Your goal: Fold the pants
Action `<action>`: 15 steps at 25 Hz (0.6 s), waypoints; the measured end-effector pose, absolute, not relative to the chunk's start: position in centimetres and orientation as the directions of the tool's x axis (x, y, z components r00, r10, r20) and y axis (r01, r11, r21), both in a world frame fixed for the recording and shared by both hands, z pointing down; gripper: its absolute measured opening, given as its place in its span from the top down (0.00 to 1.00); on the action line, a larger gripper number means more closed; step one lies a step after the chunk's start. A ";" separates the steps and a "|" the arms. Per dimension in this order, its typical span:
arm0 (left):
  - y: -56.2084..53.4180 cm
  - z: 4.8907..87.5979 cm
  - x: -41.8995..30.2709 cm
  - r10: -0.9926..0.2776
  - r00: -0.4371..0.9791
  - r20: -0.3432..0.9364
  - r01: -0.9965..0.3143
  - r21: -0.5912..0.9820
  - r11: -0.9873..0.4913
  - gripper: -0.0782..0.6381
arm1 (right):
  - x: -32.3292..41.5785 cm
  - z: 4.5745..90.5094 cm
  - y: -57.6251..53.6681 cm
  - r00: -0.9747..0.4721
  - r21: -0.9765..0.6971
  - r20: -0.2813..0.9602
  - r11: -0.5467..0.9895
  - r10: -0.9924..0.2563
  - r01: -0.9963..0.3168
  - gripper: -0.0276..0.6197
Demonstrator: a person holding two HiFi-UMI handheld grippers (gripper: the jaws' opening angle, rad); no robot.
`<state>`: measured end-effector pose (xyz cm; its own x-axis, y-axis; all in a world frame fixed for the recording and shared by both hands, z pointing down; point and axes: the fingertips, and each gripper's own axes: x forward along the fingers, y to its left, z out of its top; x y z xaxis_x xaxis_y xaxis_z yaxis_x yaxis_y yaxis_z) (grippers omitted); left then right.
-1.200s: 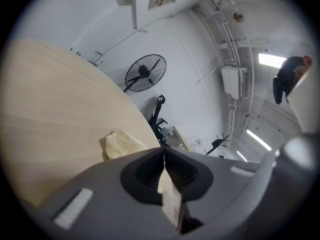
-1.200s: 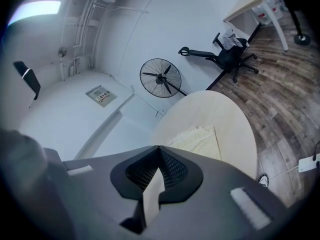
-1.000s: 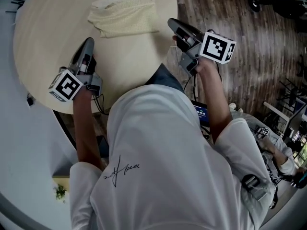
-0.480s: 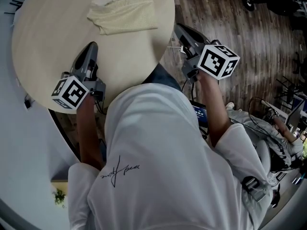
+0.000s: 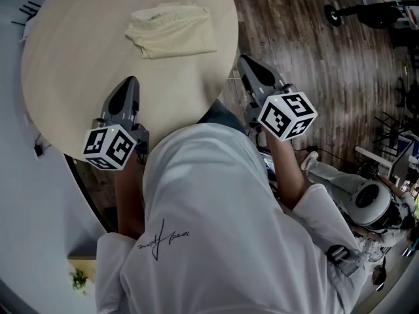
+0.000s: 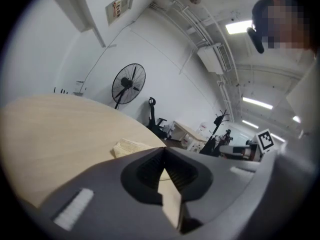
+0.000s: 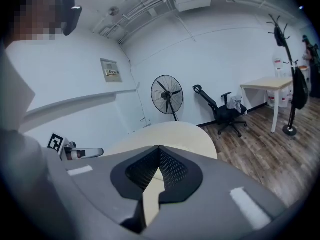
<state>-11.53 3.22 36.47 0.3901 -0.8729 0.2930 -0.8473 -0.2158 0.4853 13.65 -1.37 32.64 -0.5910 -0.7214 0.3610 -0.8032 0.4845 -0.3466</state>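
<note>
Jaws shut, empty: left tool (image 5: 129,84), right tool (image 5: 246,61).

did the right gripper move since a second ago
Yes: the right gripper has pulled back toward the person, farther from the folded pants on the table.

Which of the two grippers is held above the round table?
The left gripper: it hovers over the beige table, short of the folded pants. The right gripper is past the table's edge, above the wooden floor.

An office workroom: desk (image 7: 272,85), swivel chair (image 7: 227,113), standing fan (image 7: 167,95).
</note>
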 end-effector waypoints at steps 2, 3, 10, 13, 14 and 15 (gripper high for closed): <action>3.7 35.9 -11.8 -0.880 0.363 0.306 -0.882 0.418 -0.218 0.81 | 13.3 32.2 -0.9 -0.579 -0.312 0.354 0.491 -0.734 -0.813 0.96; 3.8 35.6 -12.0 -0.884 0.351 0.308 -0.893 0.393 -0.217 0.81 | 13.1 31.9 -0.7 -0.573 -0.298 0.349 0.492 -0.741 -0.818 0.96; 3.2 31.8 -12.6 -0.925 0.274 0.263 -0.936 0.293 -0.194 0.84 | 11.6 28.3 -0.6 -0.553 -0.222 0.285 0.508 -0.783 -0.832 0.96; 3.2 30.9 -12.4 -0.930 0.263 0.258 -0.943 0.273 -0.191 0.86 | 10.7 27.7 -0.6 -0.556 -0.197 0.288 0.520 -0.780 -0.831 0.96; 3.3 30.7 -12.5 -0.932 0.257 0.254 -0.944 0.271 -0.186 0.86 | 10.5 27.6 -0.5 -0.556 -0.192 0.288 0.522 -0.779 -0.831 0.96; 3.4 30.5 -12.6 -0.935 0.249 0.251 -0.946 0.268 -0.180 0.86 | 10.4 27.5 -0.4 -0.555 -0.185 0.288 0.523 -0.780 -0.832 0.96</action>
